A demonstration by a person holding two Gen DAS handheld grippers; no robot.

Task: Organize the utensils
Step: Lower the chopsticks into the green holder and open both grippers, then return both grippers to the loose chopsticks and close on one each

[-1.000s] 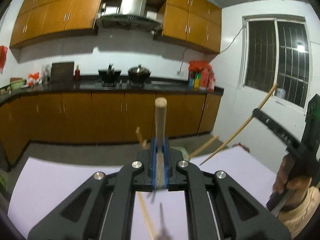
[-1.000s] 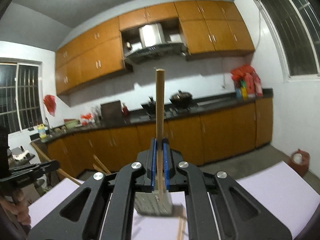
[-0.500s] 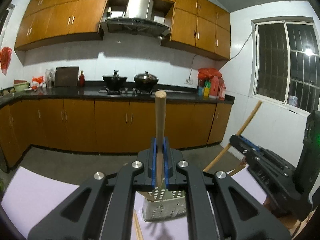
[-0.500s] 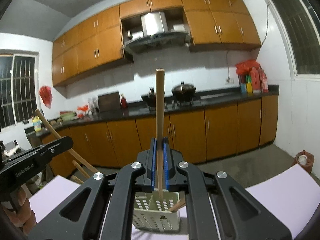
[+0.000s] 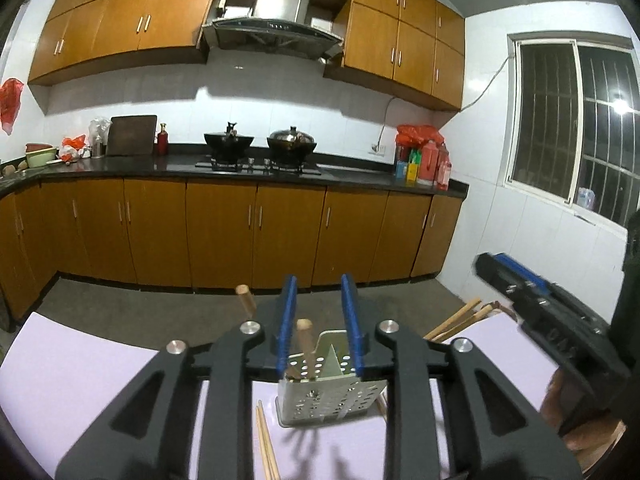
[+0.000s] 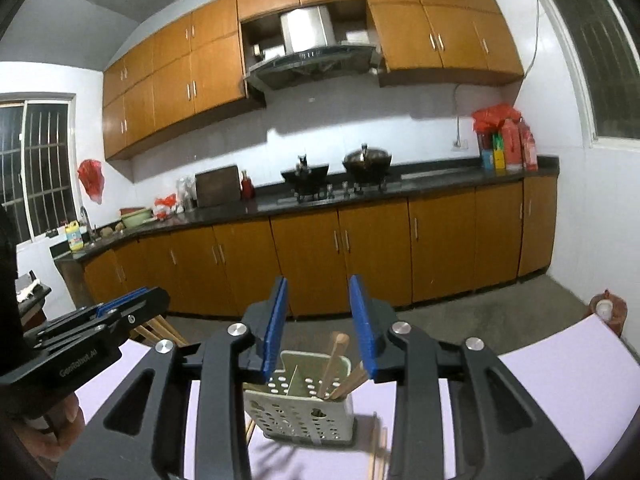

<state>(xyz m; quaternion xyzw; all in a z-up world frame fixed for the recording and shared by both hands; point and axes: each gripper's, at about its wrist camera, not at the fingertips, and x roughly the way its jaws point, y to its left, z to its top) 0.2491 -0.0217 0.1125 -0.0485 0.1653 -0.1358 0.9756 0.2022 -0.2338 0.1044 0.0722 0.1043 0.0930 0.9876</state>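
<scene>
Both grippers are now standing apart and empty, having let go of the wooden sticks they clamped earlier. The left gripper (image 5: 319, 320) and right gripper (image 6: 319, 324) are hovering over the perforated holder (image 6: 300, 408), sticks (image 6: 334, 364) leaning inside at 1 o'clock.

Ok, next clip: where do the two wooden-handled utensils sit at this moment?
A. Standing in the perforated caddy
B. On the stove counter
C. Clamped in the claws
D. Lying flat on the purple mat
A: both the left claw and the right claw are open with nothing between the blue pads, and wooden handles stand inside the perforated caddy on the purple mat.
</scene>
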